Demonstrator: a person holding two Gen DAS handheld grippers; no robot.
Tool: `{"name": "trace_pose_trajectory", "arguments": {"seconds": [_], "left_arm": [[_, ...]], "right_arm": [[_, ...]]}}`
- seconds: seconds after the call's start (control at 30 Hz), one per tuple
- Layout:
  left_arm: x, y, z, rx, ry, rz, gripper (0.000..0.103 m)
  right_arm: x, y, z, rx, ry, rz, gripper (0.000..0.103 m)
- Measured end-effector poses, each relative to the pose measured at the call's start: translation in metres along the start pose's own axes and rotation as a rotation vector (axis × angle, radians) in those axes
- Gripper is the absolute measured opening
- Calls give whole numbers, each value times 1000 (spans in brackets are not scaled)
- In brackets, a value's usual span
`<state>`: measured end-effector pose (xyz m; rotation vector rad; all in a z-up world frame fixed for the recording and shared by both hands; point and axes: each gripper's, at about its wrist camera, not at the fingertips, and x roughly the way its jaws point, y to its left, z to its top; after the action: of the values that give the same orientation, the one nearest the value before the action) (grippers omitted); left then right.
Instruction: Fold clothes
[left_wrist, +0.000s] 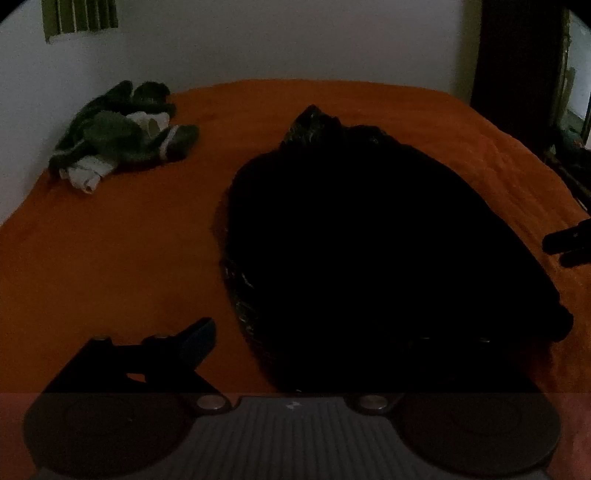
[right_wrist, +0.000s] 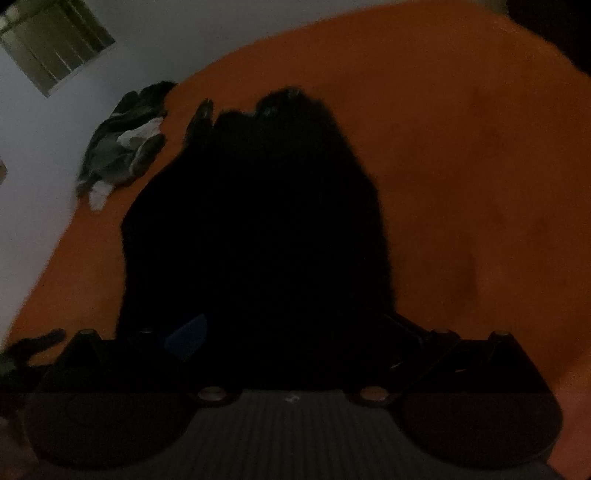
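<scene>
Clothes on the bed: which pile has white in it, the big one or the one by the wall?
The small pile by the wall: greenish pieces mixed with white ones. The large garment mid-bed looks entirely black.

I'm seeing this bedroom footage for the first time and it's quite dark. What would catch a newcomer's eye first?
The orange bedspread fills both views and stands out most. In the middle of it lies a big black garment, so dark that its folds barely show. Near the far left corner, close to the white wall, sits a small pile of green and white clothes.
</scene>
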<state>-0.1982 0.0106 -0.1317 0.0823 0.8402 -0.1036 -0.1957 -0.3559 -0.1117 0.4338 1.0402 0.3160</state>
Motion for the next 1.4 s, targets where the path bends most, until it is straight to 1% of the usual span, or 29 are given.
{"name": "trace_pose_trajectory", "arguments": {"seconds": [0.03,0.07,0.17,0.27,0.37,0.4,0.43,0.5,0.57,0.6,0.67,0.77,0.8,0.83,0.87,0.9,0.93,0.97,1.0,1.03,1.07,1.13,1.17,1.2,1.23,1.27,1.3,1.33,1.4], "left_arm": [[1,-4,-1,-8,6,-4,90],[3,-9,-2,-15,10,-6,90],[4,-17,-3,-9,0,-12,91],[3,-26,-3,15,-19,30,95],[6,-31,-9,27,-19,63,95],[7,-30,-12,29,-17,73,94],[8,-29,-15,30,-16,81,93],[9,-25,-20,32,-8,99,82],[13,-16,-20,30,18,115,78],[14,-7,-14,20,19,120,73],[17,13,5,-6,3,115,73],[32,45,46,-80,5,76,73],[42,55,62,-107,0,58,74],[56,65,76,-131,15,50,74],[69,74,88,-163,43,47,74],[83,84,98,-215,71,28,73],[100,94,107,-279,101,-11,73],[118,103,114,-339,131,-56,73],[135,109,120,-383,157,-81,73],[152,110,124,-393,182,-74,73],[169,109,127,-385,210,-61,73],[195,103,131,-367,264,-55,70],[205,100,132,-366,285,-69,56],[212,95,133,-357,293,-75,35],[214,89,136,-341,287,-70,25],[213,84,137,-335,269,-59,7],[207,80,139,-340,238,-42,5],[198,78,141,-348,202,-25,4],[170,79,143,-349,118,-4,4]], "right_arm": [[3,-3,2,14,10,29,103],[5,-6,3,22,11,36,103],[10,-4,2,11,-15,-23,103],[4,3,1,-36,-63,-72,103],[3,3,2,-56,-62,-46,103],[3,2,0,-71,-55,-55,103],[1,1,-5,-89,-50,-73,103],[-2,-2,-15,-109,-35,-79,103],[6,-5,-20,-92,-14,-55,103],[10,-7,-16,-99,-1,-39,103],[15,-10,4,-143,-7,-36,103],[32,-12,66,-220,-36,-54,103],[41,-12,87,-230,-40,-38,103],[52,-11,108,-241,-39,-24,102],[65,-8,127,-248,-24,-14,99],[80,-6,145,-252,-4,-5,97],[93,-5,159,-253,14,5,90],[104,-6,169,-250,30,2,78],[115,-6,178,-242,41,-10,72],[126,-8,184,-231,52,-22,64],[137,-10,189,-215,68,-26,64],[160,-17,193,-155,118,3,64],[172,-24,192,-106,146,30,62],[181,-29,192,-66,169,58,59],[187,-34,189,-41,184,89,51],[190,-38,187,-19,187,117,31],[188,-39,187,-13,170,133,14],[183,-38,187,-18,143,141,2],[160,-37,188,-21,54,143,2]]}}
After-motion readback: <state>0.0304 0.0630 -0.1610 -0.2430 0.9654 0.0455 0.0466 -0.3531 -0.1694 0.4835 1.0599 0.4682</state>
